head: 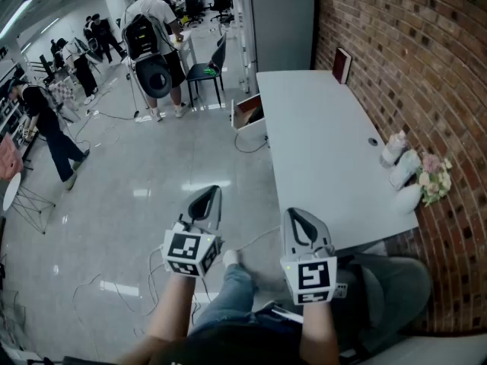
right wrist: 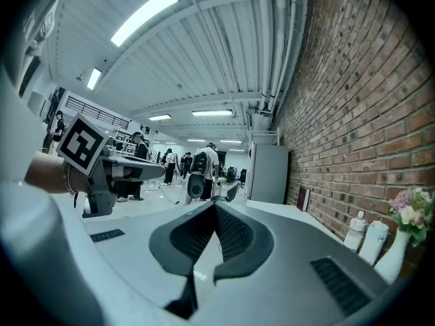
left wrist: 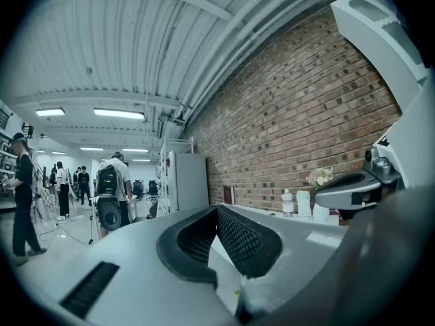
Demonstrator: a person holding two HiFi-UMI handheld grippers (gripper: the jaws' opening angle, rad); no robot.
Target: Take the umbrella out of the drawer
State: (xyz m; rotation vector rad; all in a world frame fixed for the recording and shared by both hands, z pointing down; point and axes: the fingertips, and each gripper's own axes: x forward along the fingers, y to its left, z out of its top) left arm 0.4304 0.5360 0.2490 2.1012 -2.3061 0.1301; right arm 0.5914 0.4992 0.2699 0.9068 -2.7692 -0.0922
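In the head view a white drawer (head: 249,113) stands pulled open at the far left side of the white table (head: 319,150), with something dark inside it; I cannot tell whether that is the umbrella. My left gripper (head: 211,192) is held over the floor, shut and empty. My right gripper (head: 295,214) hovers by the table's near left corner, also shut with nothing in it. Both are far short of the drawer. The left gripper's (left wrist: 217,208) jaws meet at the tips in its own view, and the right gripper's (right wrist: 215,204) do the same.
A brick wall (head: 411,59) runs along the table's right side. White bottles and a bunch of flowers (head: 415,175) stand at the table's right edge, a book (head: 342,65) at its far end. A grey cabinet (head: 281,21), a chair (head: 205,71), floor cables and several people are beyond.
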